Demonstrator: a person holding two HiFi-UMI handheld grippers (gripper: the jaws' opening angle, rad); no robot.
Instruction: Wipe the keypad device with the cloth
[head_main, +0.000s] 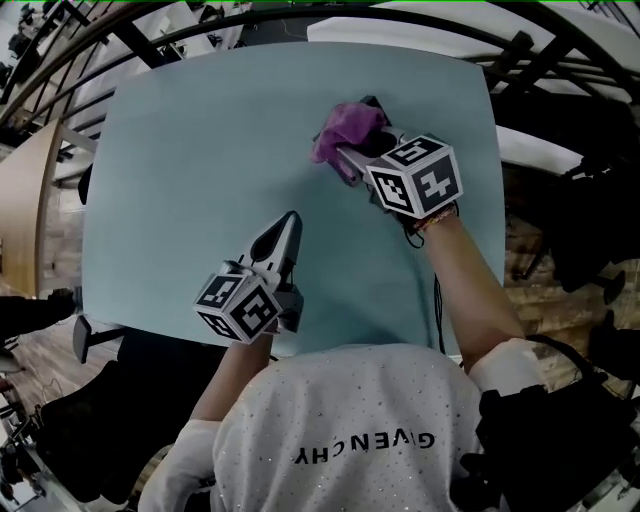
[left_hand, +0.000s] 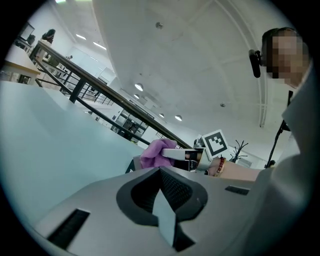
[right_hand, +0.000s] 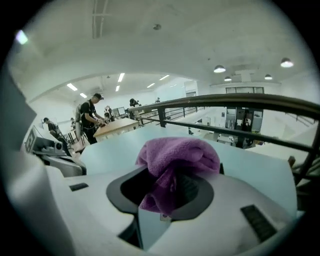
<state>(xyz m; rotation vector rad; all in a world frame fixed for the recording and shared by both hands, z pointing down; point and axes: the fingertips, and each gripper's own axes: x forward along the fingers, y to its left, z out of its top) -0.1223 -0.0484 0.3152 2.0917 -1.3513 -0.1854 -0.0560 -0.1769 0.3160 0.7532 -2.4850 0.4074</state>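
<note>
A purple cloth (head_main: 348, 127) is bunched at the far middle of the pale teal table (head_main: 200, 170), and my right gripper (head_main: 347, 156) is shut on it. In the right gripper view the cloth (right_hand: 179, 156) bulges out over the jaws. Just a dark corner of the keypad device (head_main: 372, 102) shows from under the cloth; the rest is hidden. In the left gripper view that dark edge (left_hand: 134, 164) lies below the cloth (left_hand: 156, 153). My left gripper (head_main: 291, 218) hovers nearer the front edge, left of the cloth and apart from it, shut and holding nothing.
A thin black cable (head_main: 437, 300) runs off the table's front right edge. Dark railings (head_main: 150, 40) ring the far side. A black bag or chair (head_main: 590, 220) stands at the right. People work at a wooden desk (right_hand: 112, 127) far off.
</note>
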